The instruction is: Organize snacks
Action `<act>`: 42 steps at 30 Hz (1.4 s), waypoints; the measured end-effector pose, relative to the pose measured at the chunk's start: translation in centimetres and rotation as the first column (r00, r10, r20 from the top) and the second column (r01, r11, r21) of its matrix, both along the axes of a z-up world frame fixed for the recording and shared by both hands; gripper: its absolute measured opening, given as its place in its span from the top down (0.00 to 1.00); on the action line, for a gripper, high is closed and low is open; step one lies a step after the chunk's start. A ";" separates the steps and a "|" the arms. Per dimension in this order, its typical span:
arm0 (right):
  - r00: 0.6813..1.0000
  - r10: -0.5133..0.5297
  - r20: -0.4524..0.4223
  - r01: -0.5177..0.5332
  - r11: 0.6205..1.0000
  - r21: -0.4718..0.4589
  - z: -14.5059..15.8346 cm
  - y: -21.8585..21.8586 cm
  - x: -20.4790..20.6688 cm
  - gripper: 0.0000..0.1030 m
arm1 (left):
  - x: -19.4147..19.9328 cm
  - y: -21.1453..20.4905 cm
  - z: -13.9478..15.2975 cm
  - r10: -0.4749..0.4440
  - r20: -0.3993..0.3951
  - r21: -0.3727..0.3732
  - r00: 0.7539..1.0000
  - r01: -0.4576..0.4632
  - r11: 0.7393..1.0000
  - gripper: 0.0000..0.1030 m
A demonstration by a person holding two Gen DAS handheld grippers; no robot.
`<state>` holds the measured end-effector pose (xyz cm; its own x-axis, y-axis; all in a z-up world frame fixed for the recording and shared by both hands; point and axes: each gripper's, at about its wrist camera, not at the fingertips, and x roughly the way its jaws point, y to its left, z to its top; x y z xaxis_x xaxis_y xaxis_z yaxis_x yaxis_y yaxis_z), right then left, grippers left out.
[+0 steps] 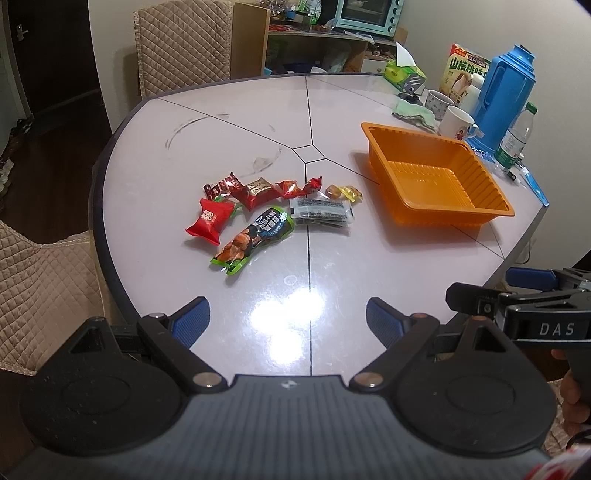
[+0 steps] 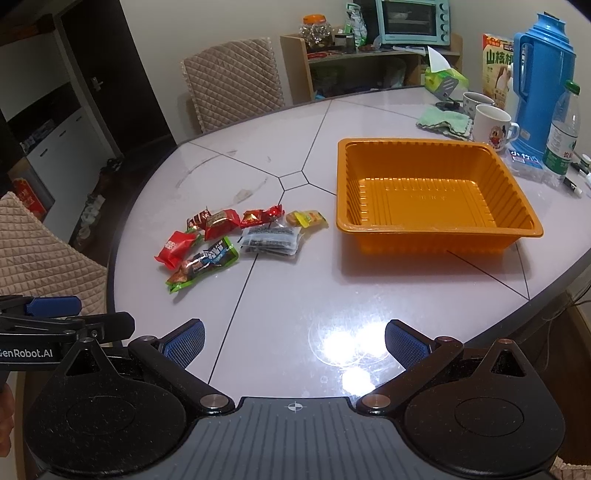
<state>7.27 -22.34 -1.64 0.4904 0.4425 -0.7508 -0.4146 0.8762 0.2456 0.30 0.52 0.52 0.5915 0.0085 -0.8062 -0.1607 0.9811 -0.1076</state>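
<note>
Several wrapped snacks lie in a loose pile on the table: a red candy pack (image 1: 211,220) (image 2: 175,248), a green nut bag (image 1: 255,238) (image 2: 205,266), a clear dark-printed pack (image 1: 322,214) (image 2: 270,239), small red candies (image 1: 258,190) (image 2: 236,219) and yellow sweets (image 1: 345,192) (image 2: 307,218). An empty orange tray (image 1: 476,218) (image 2: 443,240) stands to their right. My left gripper (image 1: 288,319) is open and empty over the near table edge. My right gripper (image 2: 294,341) is open and empty, also short of the snacks; it also shows in the left wrist view (image 1: 495,291).
At the far right stand two mugs (image 2: 493,125), a blue thermos (image 2: 541,85), a water bottle (image 2: 563,133), a green cloth (image 2: 445,120), a tissue pack (image 2: 439,79) and a carton (image 2: 496,62). Padded chairs (image 2: 232,81) (image 1: 40,280) flank the table. A shelf with an oven (image 2: 412,22) is behind.
</note>
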 end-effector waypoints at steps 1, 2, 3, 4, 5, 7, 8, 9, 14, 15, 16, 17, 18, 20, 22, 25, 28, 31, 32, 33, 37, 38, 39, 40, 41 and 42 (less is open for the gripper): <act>1.000 0.001 0.001 -0.001 1.000 0.001 0.0 0.0 0.0 0.00 | 0.0 0.0 0.0 0.001 0.000 0.000 1.000 -0.001 1.000 0.12; 1.000 0.001 0.001 -0.001 1.000 0.001 0.0 0.0 0.0 0.00 | 0.0 -0.1 0.0 0.002 0.000 0.001 1.000 -0.002 1.000 0.12; 1.000 0.002 0.001 -0.002 1.000 0.001 0.0 0.0 0.0 0.00 | 0.0 -0.1 -0.1 0.004 0.001 0.001 1.000 -0.004 1.000 0.12; 1.000 0.002 0.001 -0.002 1.000 0.001 0.0 0.0 0.0 0.00 | -0.1 -0.2 0.0 0.005 0.001 0.001 1.000 -0.005 1.000 0.12; 1.000 0.002 0.001 -0.002 1.000 0.001 0.0 0.0 0.0 0.00 | -0.1 -0.2 0.0 0.005 0.001 0.001 1.000 -0.005 1.000 0.12; 1.000 0.003 0.001 -0.003 1.000 0.001 0.0 0.1 0.1 0.00 | -0.1 -0.2 -0.1 0.006 0.002 0.002 1.000 -0.006 1.000 0.12; 1.000 0.003 0.002 -0.003 1.000 0.002 0.0 0.1 0.1 0.00 | -0.1 -0.2 -0.1 0.008 0.003 0.002 1.000 -0.008 1.000 0.12; 1.000 0.004 0.002 -0.004 1.000 0.002 0.0 0.1 0.1 0.00 | -0.1 -0.2 -0.1 0.008 0.003 0.002 1.000 -0.009 1.000 0.12; 1.000 0.004 0.001 -0.004 1.000 0.002 0.0 0.1 0.1 0.00 | -0.1 -0.1 -0.1 0.012 0.004 0.003 1.000 -0.012 1.000 0.12; 1.000 0.004 0.001 -0.004 1.000 0.002 0.0 0.1 0.1 0.00 | -0.1 -0.1 -0.1 0.013 0.004 0.003 1.000 -0.013 1.000 0.12; 1.000 0.004 0.001 -0.004 1.000 0.002 0.0 0.1 0.1 0.00 | -0.1 -0.1 -0.2 0.012 0.004 0.003 1.000 -0.012 1.000 0.12; 1.000 0.004 0.001 -0.004 1.000 0.003 0.0 0.1 0.2 0.00 | -0.1 -0.1 -0.2 0.012 0.004 0.003 1.000 -0.012 1.000 0.12; 1.000 0.004 0.001 -0.004 1.000 0.003 0.0 0.1 0.2 0.00 | -0.1 -0.1 -0.2 0.012 0.004 0.003 1.000 -0.012 1.000 0.12; 1.000 0.005 0.001 -0.005 1.000 0.004 0.0 0.2 0.2 0.00 | 0.0 0.0 -0.2 0.014 0.003 0.003 1.000 -0.014 1.000 0.12; 1.000 0.006 0.002 -0.006 1.000 0.007 0.0 0.3 0.3 0.00 | 0.1 0.1 -0.3 0.017 0.002 0.001 1.000 -0.017 1.000 0.12; 1.000 0.008 0.004 -0.008 1.000 0.012 -0.1 0.4 0.5 0.00 | 0.3 0.3 -0.4 0.019 0.001 -0.001 1.000 -0.019 1.000 0.12; 1.000 0.009 0.010 -0.009 1.000 0.021 -0.2 0.5 0.8 0.00 | 0.6 0.5 -0.7 0.025 -0.001 0.000 1.000 -0.025 1.000 0.12; 1.000 0.008 0.015 -0.009 0.999 0.034 -0.2 0.4 1.1 0.00 | 0.8 0.9 -0.9 0.025 0.003 -0.007 1.000 -0.025 1.000 0.12; 1.000 0.011 0.020 -0.012 0.999 0.037 -0.2 0.5 1.2 0.00 | 0.9 1.0 -1.0 0.025 0.005 -0.008 1.000 -0.025 1.000 0.12; 1.000 0.015 0.027 -0.016 0.999 0.040 -0.2 0.5 1.3 0.00 | 1.0 1.1 -1.1 0.026 0.007 -0.008 1.000 -0.026 1.000 0.12; 0.997 0.031 0.071 -0.034 0.999 0.031 -0.2 1.0 1.5 0.00 | 1.4 1.6 -1.5 0.019 0.029 -0.015 0.999 -0.019 1.000 0.12; 0.996 0.040 0.084 -0.042 0.999 0.028 -0.2 1.1 1.6 0.00 | 1.5 1.7 -1.6 0.017 0.037 -0.009 0.999 -0.016 1.000 0.12; 0.994 0.048 0.096 -0.050 0.998 0.025 -0.2 1.3 1.6 0.00 | 1.6 1.8 -1.7 0.014 0.042 -0.002 0.999 -0.014 1.000 0.12; 0.992 0.056 0.110 -0.059 0.998 0.022 -0.2 1.5 1.7 0.00 | 1.8 1.9 -1.8 0.011 0.047 0.004 0.999 -0.011 1.000 0.12; 0.990 0.065 0.122 -0.068 0.997 0.019 -0.2 1.6 1.7 0.00 | 2.0 2.0 -1.9 0.009 0.053 0.008 0.999 -0.010 1.000 0.12; 0.988 0.074 0.134 -0.077 0.997 0.019 -0.2 1.8 1.8 0.00 | 2.1 2.1 -2.1 0.007 0.059 0.011 0.998 -0.008 1.000 0.12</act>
<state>9.08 -20.55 -1.85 0.5496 0.4988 -0.6702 -0.5096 0.8358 0.2042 2.45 2.67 -1.57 0.6380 0.0217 -0.7697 -0.1615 0.9811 -0.1062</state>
